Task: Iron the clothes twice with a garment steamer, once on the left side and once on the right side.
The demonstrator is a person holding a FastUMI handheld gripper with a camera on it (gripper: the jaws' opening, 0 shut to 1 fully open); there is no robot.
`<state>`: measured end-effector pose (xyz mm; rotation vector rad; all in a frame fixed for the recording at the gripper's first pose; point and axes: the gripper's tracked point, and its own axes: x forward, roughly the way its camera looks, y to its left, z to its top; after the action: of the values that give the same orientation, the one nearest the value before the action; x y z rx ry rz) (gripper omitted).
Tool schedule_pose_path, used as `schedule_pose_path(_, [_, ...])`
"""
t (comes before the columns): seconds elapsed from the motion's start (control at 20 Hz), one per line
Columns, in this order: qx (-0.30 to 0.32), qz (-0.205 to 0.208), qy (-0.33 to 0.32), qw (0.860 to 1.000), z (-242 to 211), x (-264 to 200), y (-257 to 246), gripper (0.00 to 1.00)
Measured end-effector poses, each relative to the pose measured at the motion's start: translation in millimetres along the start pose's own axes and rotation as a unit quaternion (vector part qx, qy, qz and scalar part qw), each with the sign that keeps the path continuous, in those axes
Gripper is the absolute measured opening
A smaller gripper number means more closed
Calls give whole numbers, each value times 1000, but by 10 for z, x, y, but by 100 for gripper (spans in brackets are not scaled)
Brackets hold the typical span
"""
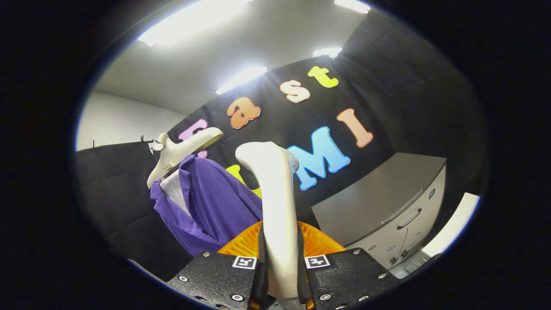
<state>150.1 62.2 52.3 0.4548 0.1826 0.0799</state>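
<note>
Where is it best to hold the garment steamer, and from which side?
On its slim upright handle, low down, one finger from each side. The tongs are already shut on it this way; the bent head above stays free toward the purple shirt.

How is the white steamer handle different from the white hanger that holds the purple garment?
The steamer handle is clamped between the fingers of the hand-held gripper and stands nearly upright; the hanger sits beyond them, tilted, atop the purple garment. The handle is a thick rounded column, while the hanger is thinner, with spreading arms. The handle carries nothing; the hanger bears clothing. Both look off-white and smooth.
</note>
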Motion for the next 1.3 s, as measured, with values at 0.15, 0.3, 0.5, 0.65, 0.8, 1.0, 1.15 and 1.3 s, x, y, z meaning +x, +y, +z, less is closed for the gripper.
schedule_pose_path(0.15, [-61,12,-17,998,-103,12,323,26])
schedule_pose_path(0.3, [-124,5,-52,991,-156,-48,564,26])
schedule_pose_path(0.5, [-170,0,-94,981,-142,93,780,27])
schedule_pose_path(0.65, [-171,-7,-115,978,-193,192,891,26])
schedule_pose_path(0.8, [-185,-16,-116,976,-341,275,955,26])
schedule_pose_path(1.0, [-207,-19,-108,972,-494,370,1043,26])
schedule_pose_path(1.15, [-218,-22,-96,971,-577,424,1040,26])
schedule_pose_path(1.3, [-224,-26,-85,971,-656,477,1030,27])
